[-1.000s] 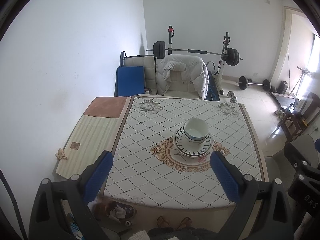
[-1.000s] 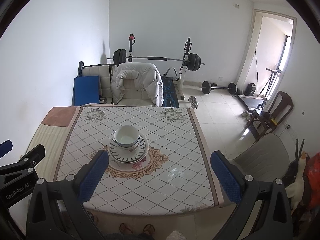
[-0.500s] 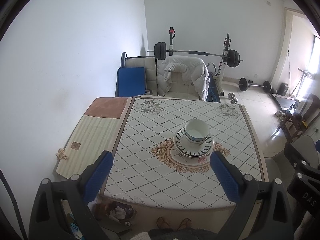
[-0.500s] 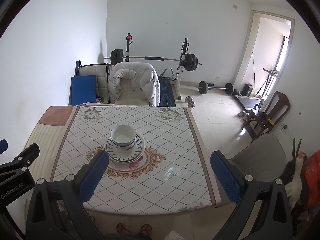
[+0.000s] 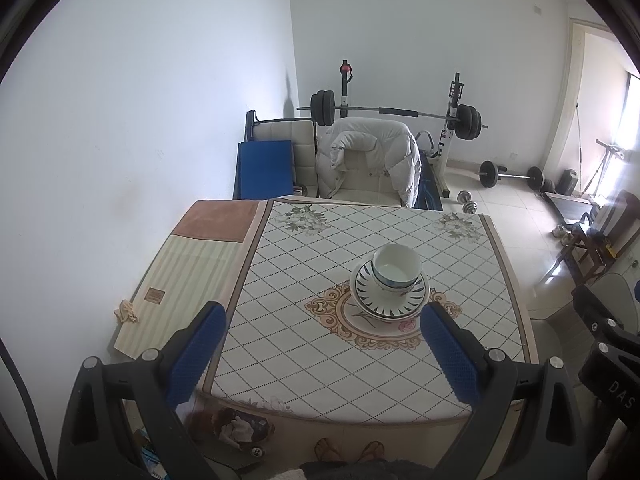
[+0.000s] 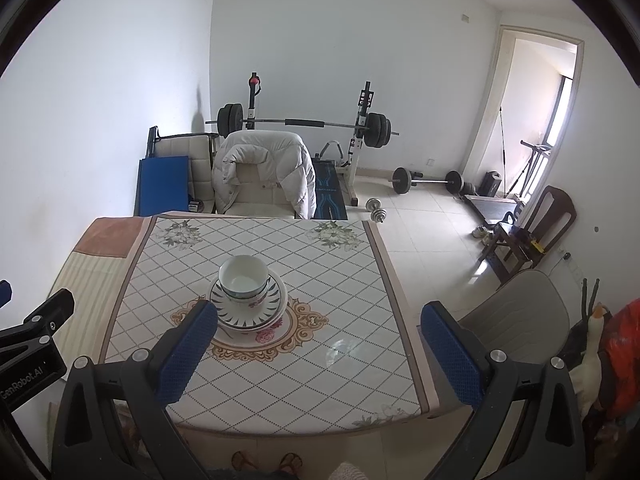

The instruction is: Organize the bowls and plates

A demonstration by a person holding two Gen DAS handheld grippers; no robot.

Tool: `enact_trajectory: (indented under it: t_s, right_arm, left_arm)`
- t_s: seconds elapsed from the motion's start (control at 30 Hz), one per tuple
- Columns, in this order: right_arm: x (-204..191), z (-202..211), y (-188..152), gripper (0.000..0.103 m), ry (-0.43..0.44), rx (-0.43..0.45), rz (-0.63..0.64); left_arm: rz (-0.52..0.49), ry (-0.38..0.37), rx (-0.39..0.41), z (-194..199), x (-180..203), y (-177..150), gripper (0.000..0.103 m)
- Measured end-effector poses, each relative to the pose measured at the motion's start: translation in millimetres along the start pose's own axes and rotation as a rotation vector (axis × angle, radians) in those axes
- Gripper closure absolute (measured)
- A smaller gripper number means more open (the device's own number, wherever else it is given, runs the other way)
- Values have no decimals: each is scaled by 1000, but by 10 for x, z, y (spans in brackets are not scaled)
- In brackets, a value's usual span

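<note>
White round bowl (image 5: 397, 269) nested atop blue-striped plates (image 5: 390, 294), bench (image 5: 360, 380) centre. Left claw (image 5: 323, 344), right claw (image 6: 318, 344): both agape, empty, drawn slightly nearer than before.

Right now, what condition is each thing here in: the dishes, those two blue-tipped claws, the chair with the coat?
bowl: upright, looks empty, nested on top of the stack.
plates: stacked at the table's centre medallion.
left gripper: open, holding nothing, above the near table edge.
right gripper: open, holding nothing.
white puffer jacket: draped over the chair back.
barbell: resting on its rack.
</note>
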State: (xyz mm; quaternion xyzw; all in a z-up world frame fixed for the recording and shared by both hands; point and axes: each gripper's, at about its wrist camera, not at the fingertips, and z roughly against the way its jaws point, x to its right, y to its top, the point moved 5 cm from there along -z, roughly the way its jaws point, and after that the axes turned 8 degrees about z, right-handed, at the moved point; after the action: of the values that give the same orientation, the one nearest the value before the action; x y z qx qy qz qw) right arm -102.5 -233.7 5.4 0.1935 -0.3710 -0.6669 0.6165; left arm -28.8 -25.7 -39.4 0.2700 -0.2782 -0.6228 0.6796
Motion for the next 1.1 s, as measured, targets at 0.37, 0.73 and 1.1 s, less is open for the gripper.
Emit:
enact_trajectory:
  t_s: [0.37, 0.73, 1.1]
  right_arm:
    - [-37, 20, -28, 0, 2, -3, -2]
    - [-63, 47, -43, 0, 4, -9, 5]
    - [-72, 71, -26, 0, -4, -5, 11]
  left_arm:
    - [-5, -5, -6, 11, -15, -3, 3]
    - [-12, -3, -12, 0, 4, -14, 3]
    - [-15, -1, -14, -36, -1, -2, 3]
